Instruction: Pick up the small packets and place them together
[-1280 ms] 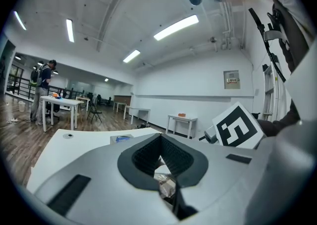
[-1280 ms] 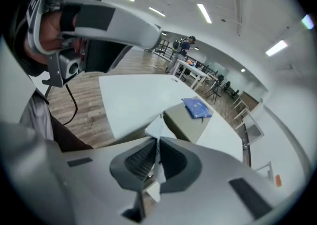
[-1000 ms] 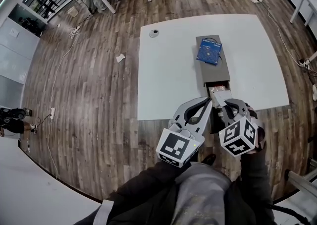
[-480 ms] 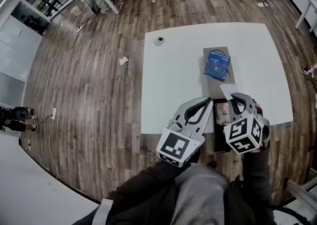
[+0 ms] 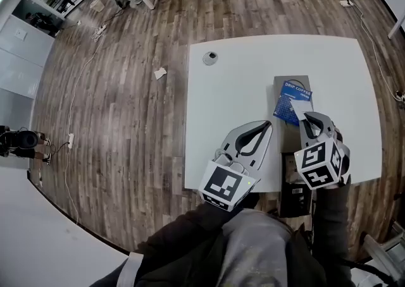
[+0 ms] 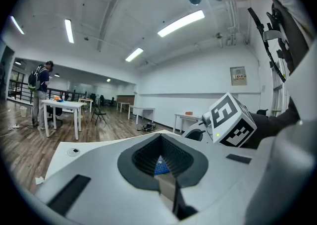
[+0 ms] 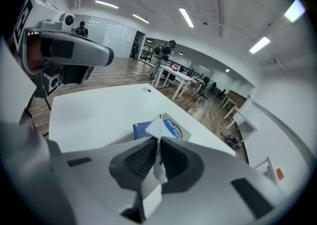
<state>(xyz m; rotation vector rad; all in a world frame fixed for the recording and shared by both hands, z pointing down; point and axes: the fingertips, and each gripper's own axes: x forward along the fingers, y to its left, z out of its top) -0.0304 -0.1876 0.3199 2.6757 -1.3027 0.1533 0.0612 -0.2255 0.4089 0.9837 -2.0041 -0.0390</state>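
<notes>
Right gripper (image 7: 158,139) fingers clamped on small white packet (image 7: 156,127), blue packet (image 7: 142,130) just beyond the tips | left gripper (image 6: 161,140) fingers together, empty | risk: thin edge-hold may let the packet slip early

Stands on a wood-plank floor (image 5: 126,121) as a white square table (image 5: 234,96), bears a small round object (image 5: 210,58) near its far left corner and, toward the right, a long grey box (image 5: 291,79) with a blue packet (image 5: 292,99) lying on top.

The table (image 5: 234,96) looks smooth matt white, the floor (image 5: 126,102) grained wood, the small packet (image 7: 156,130) perhaps paper.
</notes>
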